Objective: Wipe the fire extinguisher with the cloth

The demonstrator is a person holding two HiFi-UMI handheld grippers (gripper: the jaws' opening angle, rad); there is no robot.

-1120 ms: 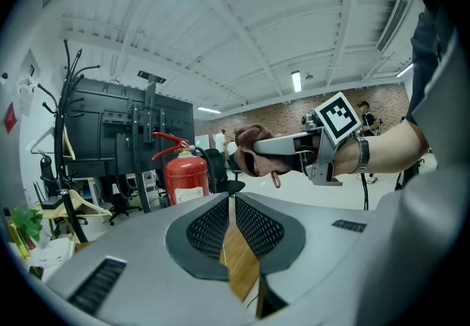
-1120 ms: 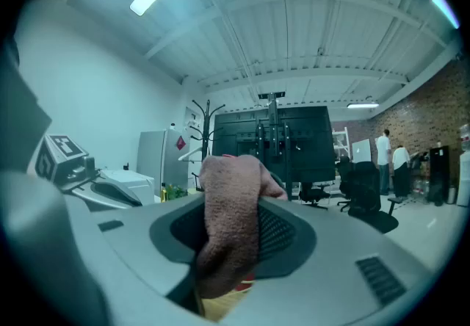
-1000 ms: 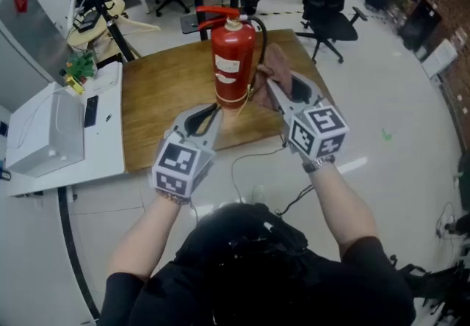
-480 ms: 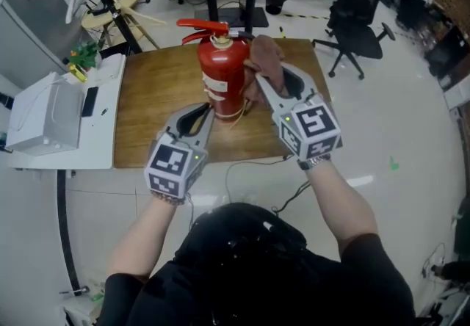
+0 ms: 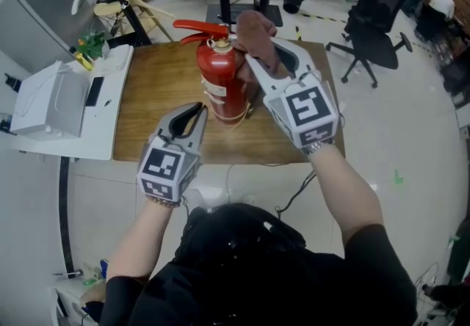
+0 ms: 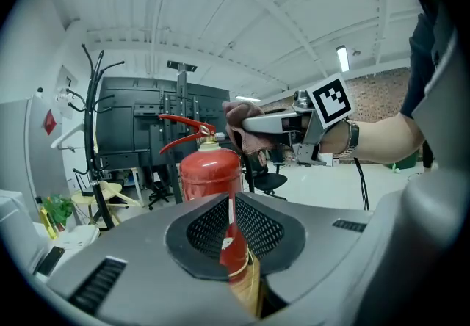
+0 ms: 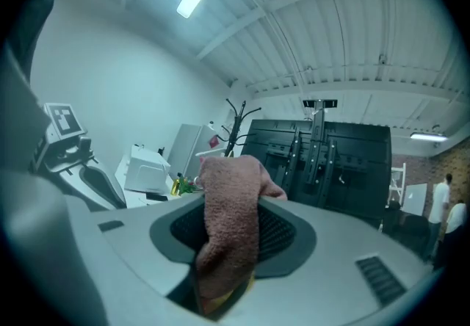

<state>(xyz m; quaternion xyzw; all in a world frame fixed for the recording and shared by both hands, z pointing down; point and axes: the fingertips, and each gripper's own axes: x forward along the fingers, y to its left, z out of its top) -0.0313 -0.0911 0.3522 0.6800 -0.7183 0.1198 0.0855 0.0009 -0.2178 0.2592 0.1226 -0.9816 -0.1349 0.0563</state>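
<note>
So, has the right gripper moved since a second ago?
Yes. The right gripper, shut on the cloth, has risen along the fire extinguisher, from beside its body to beside its top.

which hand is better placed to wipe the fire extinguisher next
Right. The right tongs are shut on the cloth, up beside the fire extinguisher top. The left tongs are shut and empty, low by its body.

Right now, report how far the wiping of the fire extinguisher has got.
Done: the cloth is picked up, clamped in the right gripper. In hand: that gripper holds the cloth at the top of the fire extinguisher, by its red lever. The left gripper is shut and empty near the lower body. Left: probably the cylinder's sides; no view shows which parts are already wiped.
</note>
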